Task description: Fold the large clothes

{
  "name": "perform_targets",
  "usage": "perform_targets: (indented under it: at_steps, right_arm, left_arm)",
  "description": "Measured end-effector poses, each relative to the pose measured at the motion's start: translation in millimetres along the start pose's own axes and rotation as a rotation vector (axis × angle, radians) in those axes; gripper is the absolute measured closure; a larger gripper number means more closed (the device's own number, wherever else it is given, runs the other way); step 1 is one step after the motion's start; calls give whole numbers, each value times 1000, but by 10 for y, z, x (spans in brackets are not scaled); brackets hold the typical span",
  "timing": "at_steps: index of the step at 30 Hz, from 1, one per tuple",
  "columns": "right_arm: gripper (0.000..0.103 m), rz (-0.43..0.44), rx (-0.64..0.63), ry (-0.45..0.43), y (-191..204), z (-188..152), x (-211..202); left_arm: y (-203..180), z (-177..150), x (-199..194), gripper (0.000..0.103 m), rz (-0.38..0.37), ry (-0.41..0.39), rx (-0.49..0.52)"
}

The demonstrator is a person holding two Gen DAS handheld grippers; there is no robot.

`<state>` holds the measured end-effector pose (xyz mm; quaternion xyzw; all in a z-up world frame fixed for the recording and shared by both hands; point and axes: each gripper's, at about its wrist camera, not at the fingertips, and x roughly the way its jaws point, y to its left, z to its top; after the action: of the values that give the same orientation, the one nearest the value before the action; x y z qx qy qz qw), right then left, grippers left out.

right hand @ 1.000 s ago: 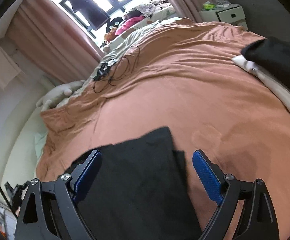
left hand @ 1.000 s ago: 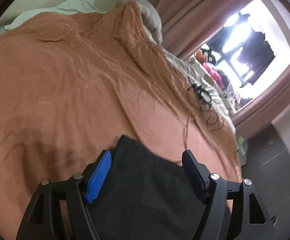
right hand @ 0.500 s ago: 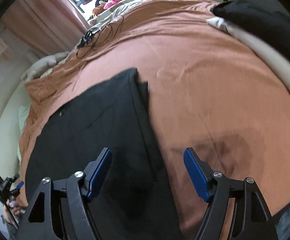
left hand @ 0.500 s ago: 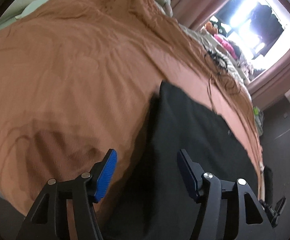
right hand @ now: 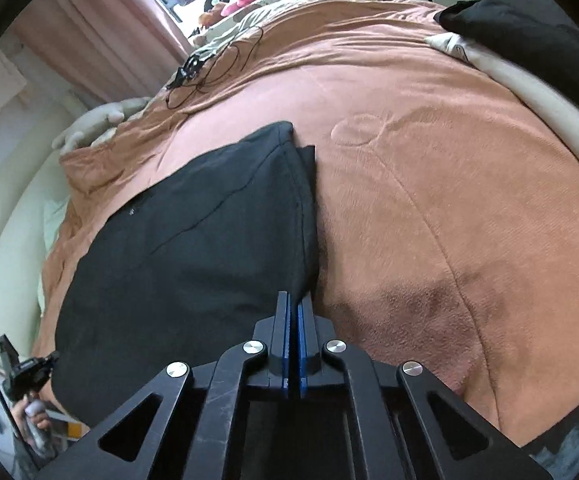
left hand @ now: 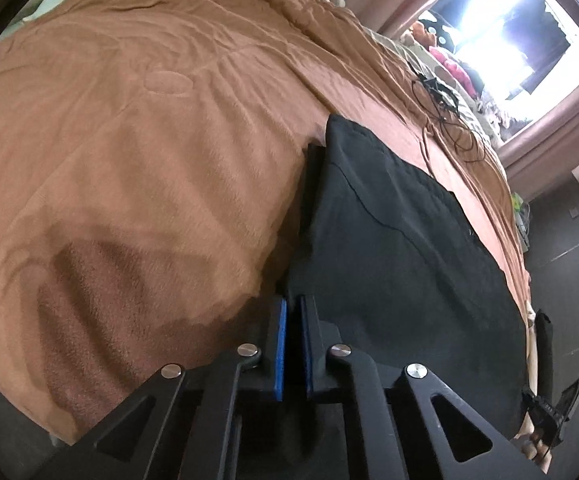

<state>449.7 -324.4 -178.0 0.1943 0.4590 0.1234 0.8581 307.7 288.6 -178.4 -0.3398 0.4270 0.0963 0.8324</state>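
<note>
So we've got the black garment [left hand: 401, 240] lying flat on the brown bedspread [left hand: 129, 140]. Our left gripper [left hand: 292, 304] has just been closing and now pinches the garment's near corner at 6 o'clock. Our right gripper [right hand: 294, 300] has just clamped too, blue pads [right hand: 286, 320] nipping the other near corner. Black cables [right hand: 213, 68] sit at 11.

An orange-brown blanket [left hand: 137, 152] covers the bed. Tangled black cables [right hand: 209, 68] lie on it toward eleven o'clock; pink curtains [right hand: 101, 36] hang at ten, a cream garment [right hand: 529, 92] at two.
</note>
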Motion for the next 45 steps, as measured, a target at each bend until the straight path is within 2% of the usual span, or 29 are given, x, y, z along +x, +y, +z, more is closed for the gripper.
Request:
perform_targets:
  at_steps: [4, 8, 10, 11, 13, 15, 17, 24, 29, 36, 39, 45]
  right_arm:
    - [101, -7, 28, 13, -69, -61, 0]
    - [100, -89, 27, 14, -37, -82, 6]
    - [90, -156, 46, 13, -51, -83, -41]
    - [85, -160, 50, 13, -51, -81, -69]
    - [71, -144, 38, 13, -8, -83, -145]
    - [71, -160, 9, -8, 53, -86, -241]
    - [71, -174, -26, -31, 163, -100, -345]
    - [70, -142, -116, -76, 633, -210, -549]
    - [70, -83, -195, -34, 1089, -368, -416]
    - [70, -33, -311, 58, 1718, -764, -120]
    - [70, -23, -370, 89, 1960, -897, 2]
    - [70, 0, -458, 131, 2391, -1148, 113]
  left_arm:
    - [-27, 28, 23, 97, 6, -8, -1]
    - [41, 52, 26, 97, 19, 0, -31]
    - [67, 41, -21, 95, 22, -2, -41]
    - [92, 30, -53, 94, 15, -1, -47]
    - [140, -6, -110, 83, -1, 2, -58]
    - [177, -61, -176, 48, -7, -7, -67]
    - [250, -152, -280, 36, -35, -39, -86]
    - [393, -466, -409, 36, -128, -29, -138]
    - [439, -618, -403, 36, -151, -11, -154]
    - [408, -697, -390, 36, -175, -3, -177]
    - [395, -733, -375, 36, -223, 21, -198]
    - [381, -712, -308, 36, -217, 3, -219]
